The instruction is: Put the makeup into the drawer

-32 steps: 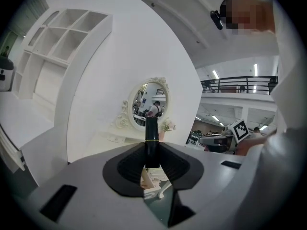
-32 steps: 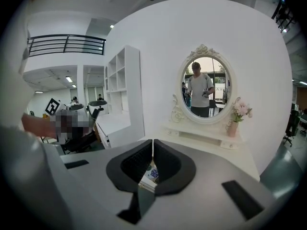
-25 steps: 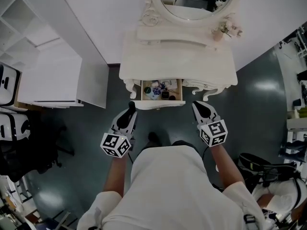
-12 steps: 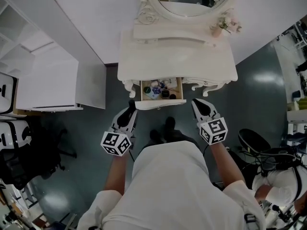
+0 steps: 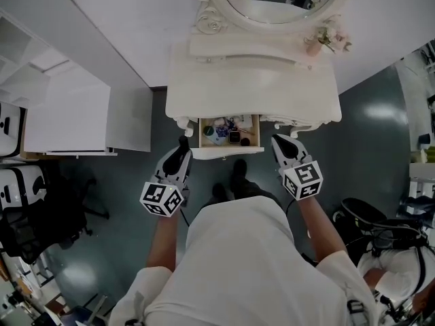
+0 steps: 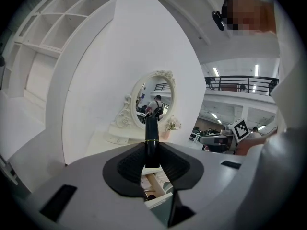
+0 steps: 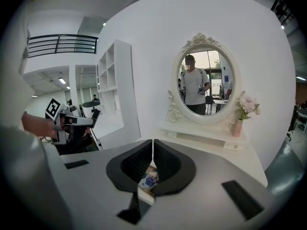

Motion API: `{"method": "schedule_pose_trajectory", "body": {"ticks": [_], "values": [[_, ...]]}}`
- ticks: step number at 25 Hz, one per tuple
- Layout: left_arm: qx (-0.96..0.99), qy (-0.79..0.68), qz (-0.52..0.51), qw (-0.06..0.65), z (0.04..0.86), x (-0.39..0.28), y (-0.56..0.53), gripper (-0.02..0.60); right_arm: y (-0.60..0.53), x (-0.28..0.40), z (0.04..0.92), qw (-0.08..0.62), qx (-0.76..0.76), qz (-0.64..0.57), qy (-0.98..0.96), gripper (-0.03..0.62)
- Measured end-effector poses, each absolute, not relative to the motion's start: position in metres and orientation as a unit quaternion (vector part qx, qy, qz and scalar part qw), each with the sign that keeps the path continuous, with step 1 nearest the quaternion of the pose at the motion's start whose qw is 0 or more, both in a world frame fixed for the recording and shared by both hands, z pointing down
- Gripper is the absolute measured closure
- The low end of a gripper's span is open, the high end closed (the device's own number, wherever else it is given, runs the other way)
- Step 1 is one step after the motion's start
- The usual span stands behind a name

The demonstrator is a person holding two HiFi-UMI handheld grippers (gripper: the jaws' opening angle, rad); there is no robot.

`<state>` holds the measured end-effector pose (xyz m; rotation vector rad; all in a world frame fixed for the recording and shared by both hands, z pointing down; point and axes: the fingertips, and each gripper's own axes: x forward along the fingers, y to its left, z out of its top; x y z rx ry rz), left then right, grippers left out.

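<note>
Left gripper [image 5: 183, 147] jaws clamped on black tube [image 6: 151, 140] (mascara, perhaps); right gripper [image 5: 279, 141] jaws together, empty; drawer [image 5: 230, 149] open, frame centre.

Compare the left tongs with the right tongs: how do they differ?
The left tongs are shut on a black tube, upright between the pads; the right tongs hold nothing. The left pads stand apart by the tube's width; the right pads are together. The left tongs are at the open drawer's left front corner, the right tongs at its right. Both point toward the dressing table.
</note>
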<state>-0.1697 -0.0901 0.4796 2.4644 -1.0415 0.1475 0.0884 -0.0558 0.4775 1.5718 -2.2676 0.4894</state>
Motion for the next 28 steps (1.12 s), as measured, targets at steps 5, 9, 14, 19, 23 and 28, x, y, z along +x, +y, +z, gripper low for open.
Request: {"method": "schedule_pose_trajectory", "body": {"ticks": [5,9,14,19,23,28], "values": [[0.890,-0.388,0.058,0.231,0.480,-0.152,-0.113,0.482,-0.084,0.105,0.481,0.171,0.540,0.178,-0.805,0.565],[0.887,-0.394,0.071,0.229,0.485,-0.136,-0.128,0.482,-0.107,0.119,0.487,0.169,0.531,0.184,-0.810,0.565],[0.876,-0.409,0.094,0.239,0.498,-0.122,-0.142,0.482,-0.132,0.131,0.499,0.171,0.509,0.194,-0.821,0.565],[0.869,-0.415,0.121,0.243,0.512,-0.106,-0.152,0.482,-0.148,0.137,0.522,0.183,0.468,0.215,-0.837,0.565],[0.867,-0.409,0.155,0.239,0.529,-0.095,-0.161,0.482,-0.155,0.139,0.545,0.201,0.437,0.227,-0.847,0.565],[0.865,-0.393,0.189,0.247,0.552,-0.082,-0.168,0.482,-0.158,0.146,0.571,0.221,0.415,0.243,-0.849,0.565]]}}
